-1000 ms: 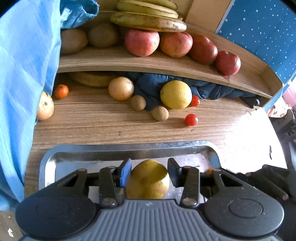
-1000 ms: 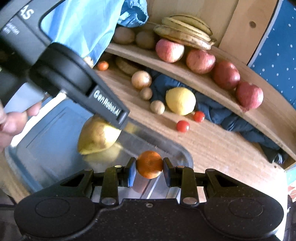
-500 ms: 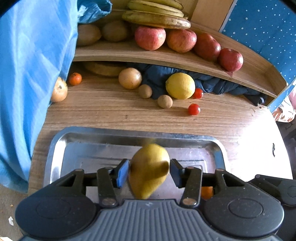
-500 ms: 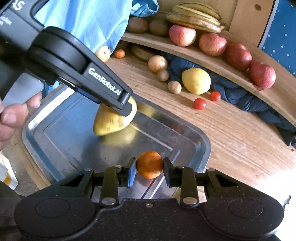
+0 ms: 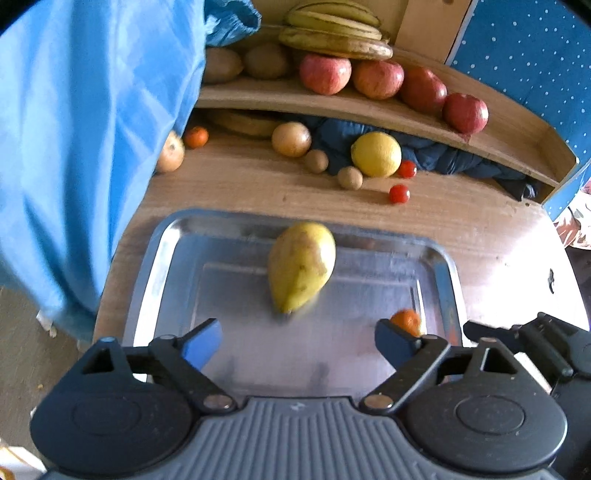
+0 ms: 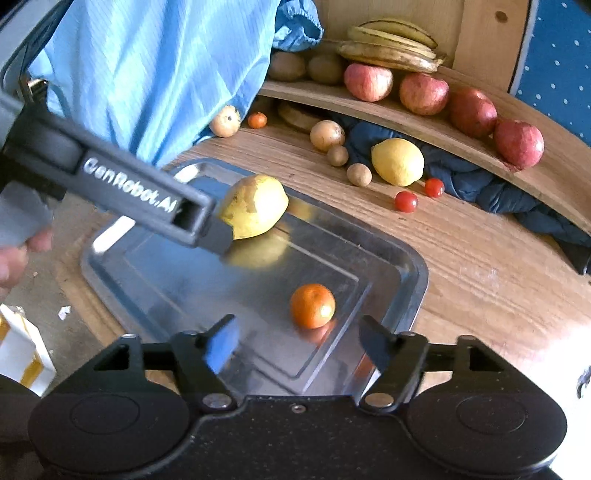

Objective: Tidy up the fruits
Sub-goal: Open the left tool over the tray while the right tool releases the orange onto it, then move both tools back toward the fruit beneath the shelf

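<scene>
Home setting, we judge: wooden table (image 5: 461, 225) with raised wooden shelf (image 5: 369, 110) of bananas (image 5: 332, 35) and apples (image 5: 376, 79), steel tray (image 5: 439, 266), blue dotted wall (image 5: 524, 51), crumpled cloth (image 5: 443, 158).

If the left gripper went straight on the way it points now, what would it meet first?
Most likely the yellow-green pear lying on the shiny metal tray: it sits centred ahead of the open left gripper. Depth is unclear, so a downward tilt could bring it to the tray floor first.

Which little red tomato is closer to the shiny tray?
The small red cherry tomato lying alone on the wooden table; the other tomato touches the big yellow lemon.
</scene>
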`<move>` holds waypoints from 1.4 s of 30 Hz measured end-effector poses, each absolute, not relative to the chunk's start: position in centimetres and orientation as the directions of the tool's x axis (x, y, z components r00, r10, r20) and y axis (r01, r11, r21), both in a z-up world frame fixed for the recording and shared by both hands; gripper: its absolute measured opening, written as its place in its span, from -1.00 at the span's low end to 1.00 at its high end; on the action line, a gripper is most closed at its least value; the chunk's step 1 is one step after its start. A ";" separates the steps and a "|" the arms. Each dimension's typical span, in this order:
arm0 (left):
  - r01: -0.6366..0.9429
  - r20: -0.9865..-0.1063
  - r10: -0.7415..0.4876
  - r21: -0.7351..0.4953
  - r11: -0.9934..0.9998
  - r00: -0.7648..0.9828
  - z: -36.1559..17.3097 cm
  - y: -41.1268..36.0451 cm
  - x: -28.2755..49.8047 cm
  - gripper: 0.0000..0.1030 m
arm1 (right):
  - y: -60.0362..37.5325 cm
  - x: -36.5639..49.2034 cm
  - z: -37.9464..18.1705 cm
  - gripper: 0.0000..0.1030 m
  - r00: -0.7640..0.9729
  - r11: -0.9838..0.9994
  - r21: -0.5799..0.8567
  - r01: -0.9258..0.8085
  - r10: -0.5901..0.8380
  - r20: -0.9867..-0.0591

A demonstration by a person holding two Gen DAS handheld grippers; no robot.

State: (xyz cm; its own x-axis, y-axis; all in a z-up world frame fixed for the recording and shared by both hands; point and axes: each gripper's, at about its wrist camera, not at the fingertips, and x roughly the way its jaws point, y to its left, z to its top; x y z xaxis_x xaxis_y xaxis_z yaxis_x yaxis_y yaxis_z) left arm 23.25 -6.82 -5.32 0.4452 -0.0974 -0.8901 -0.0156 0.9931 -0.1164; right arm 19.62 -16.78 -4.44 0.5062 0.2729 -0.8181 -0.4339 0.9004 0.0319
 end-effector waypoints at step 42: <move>-0.139 -0.933 0.149 0.108 0.984 0.328 -4.7 -1.4 26.9 0.99 | -16.9 23.2 -3.7 0.99 0.521 0.932 -0.025 -0.361 0.179 -0.834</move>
State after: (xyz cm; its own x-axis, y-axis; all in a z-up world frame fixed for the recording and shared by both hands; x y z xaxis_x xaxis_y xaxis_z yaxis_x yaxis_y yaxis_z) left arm 26.94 -1.36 -4.71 0.3284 0.1487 -0.9328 -0.1391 0.9844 0.1080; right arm 23.15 -16.85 -3.72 0.5210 0.1794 -0.8345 -0.3614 0.9321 -0.0252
